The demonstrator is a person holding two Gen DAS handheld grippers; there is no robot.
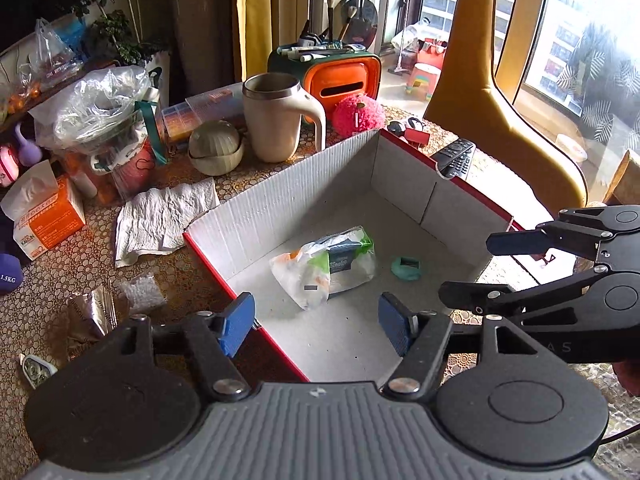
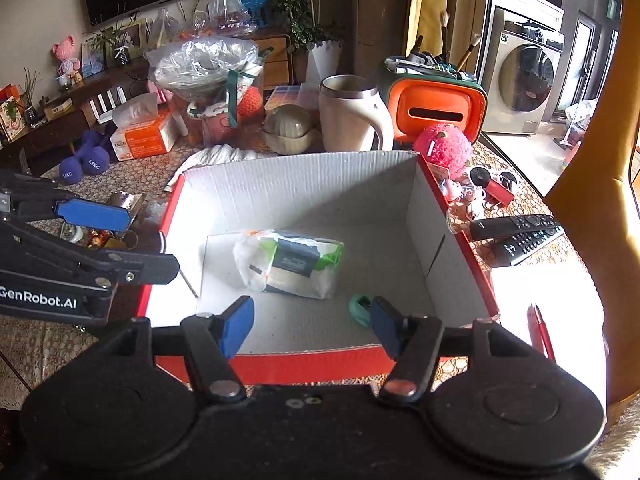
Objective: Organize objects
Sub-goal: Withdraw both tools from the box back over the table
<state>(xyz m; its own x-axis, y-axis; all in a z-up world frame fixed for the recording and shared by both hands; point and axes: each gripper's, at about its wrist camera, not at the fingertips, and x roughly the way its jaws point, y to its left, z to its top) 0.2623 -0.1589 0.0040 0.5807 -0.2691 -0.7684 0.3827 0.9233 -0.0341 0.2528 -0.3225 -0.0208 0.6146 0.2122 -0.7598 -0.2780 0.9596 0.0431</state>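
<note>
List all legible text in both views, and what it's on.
"GenRobot.AI": left gripper body.
"1.5KG": purple dumbbell.
"KLIN", only partly clear: orange tissue box.
Print on the wipes pack, remote controls and washing machine: too small or blurred.

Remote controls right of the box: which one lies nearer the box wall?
The upper, darker remote; its end almost reaches the red-edged box. The other remote lies beside it, further from the wall.

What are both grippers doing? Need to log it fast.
Left gripper: open, holding nothing.
Right gripper: open, holding nothing.
</note>
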